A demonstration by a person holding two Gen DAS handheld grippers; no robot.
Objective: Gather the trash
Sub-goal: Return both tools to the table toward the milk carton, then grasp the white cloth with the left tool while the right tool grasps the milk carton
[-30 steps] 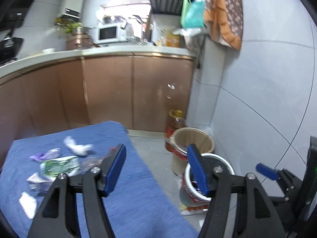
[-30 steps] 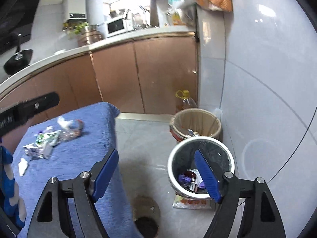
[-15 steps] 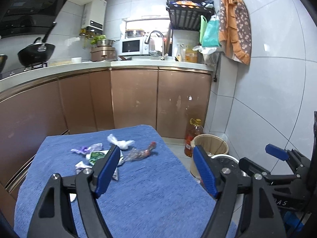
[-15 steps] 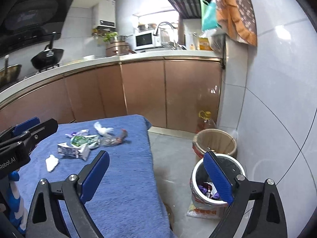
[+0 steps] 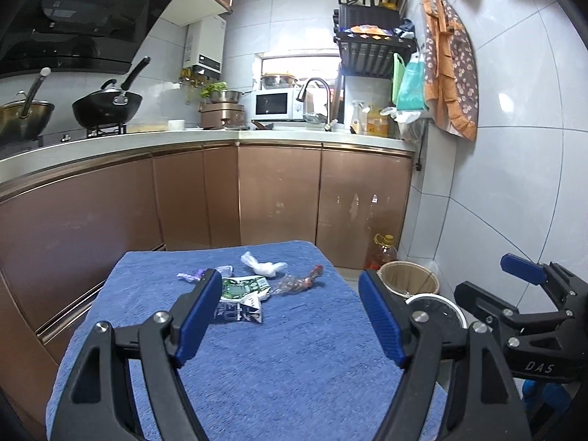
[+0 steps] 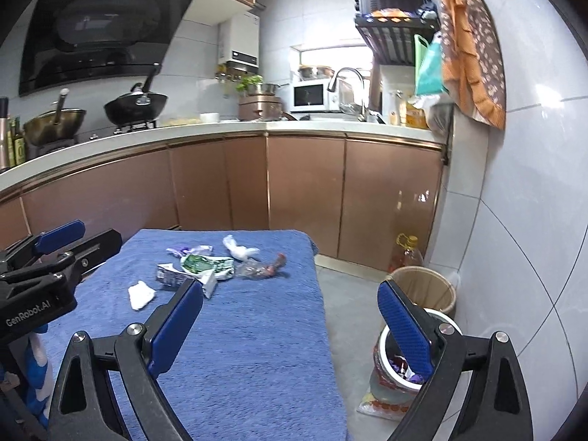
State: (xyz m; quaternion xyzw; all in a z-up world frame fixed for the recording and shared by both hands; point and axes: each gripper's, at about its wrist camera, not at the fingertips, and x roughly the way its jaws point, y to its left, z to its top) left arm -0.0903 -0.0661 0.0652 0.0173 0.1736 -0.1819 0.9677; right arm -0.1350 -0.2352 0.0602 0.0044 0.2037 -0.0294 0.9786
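A home kitchen, no question. Range hood (image 6: 99,33) up on the left, a black wok (image 6: 136,106) sitting on the gas hob beneath it. Copper-coloured cabinets (image 5: 279,194) run under a pale countertop (image 5: 110,143) that bends round the corner. There's the microwave (image 5: 273,104), the sink faucet (image 5: 316,90) right beside it, a dish rack (image 5: 371,47) on the tiled wall, an apron (image 6: 474,47) hanging, and a bottle of cooking oil (image 5: 382,251) down on the floor.

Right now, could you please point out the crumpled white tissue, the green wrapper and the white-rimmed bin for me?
crumpled white tissue (image 5: 262,267), left wrist view, on its bunched middle.
green wrapper (image 5: 242,287), left wrist view, on its printed green face.
white-rimmed bin (image 6: 384,341), right wrist view, on the left of its rim.
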